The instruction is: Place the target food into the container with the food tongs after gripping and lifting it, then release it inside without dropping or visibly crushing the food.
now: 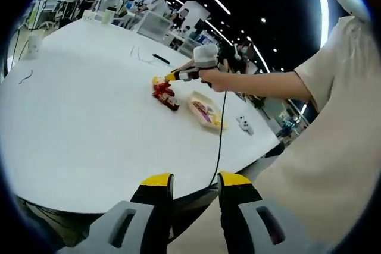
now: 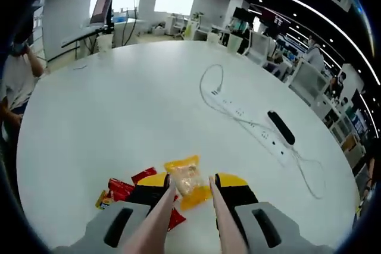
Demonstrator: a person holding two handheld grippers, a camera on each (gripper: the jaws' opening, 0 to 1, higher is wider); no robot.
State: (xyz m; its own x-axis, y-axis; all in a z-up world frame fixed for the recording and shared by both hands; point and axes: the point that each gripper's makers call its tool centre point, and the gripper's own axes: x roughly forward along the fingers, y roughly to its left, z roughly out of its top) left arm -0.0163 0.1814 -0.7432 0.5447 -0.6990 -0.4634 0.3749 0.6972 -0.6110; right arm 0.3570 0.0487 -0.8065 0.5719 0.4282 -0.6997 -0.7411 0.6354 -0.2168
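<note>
The right gripper (image 2: 190, 190) carries a pair of food tongs (image 2: 186, 218), its jaws pressed on the two arms so that squeezing them works the tips. Those tips straddle a yellow snack packet (image 2: 186, 178) lying on the white worktop (image 2: 149, 105), apparently just touching its sides; whether they pinch it yet I cannot tell. The packet is not yet lifted. Red snack packets (image 2: 122, 190) lie just beside it, to its left.

In the left gripper view the shallow container (image 1: 205, 111) sits near the pile, toward the worktop edge, a short carry away. The left gripper (image 1: 193, 184) hangs off that edge, jaws apart and empty, clear of the work. A power strip (image 2: 250, 120) lies well apart.
</note>
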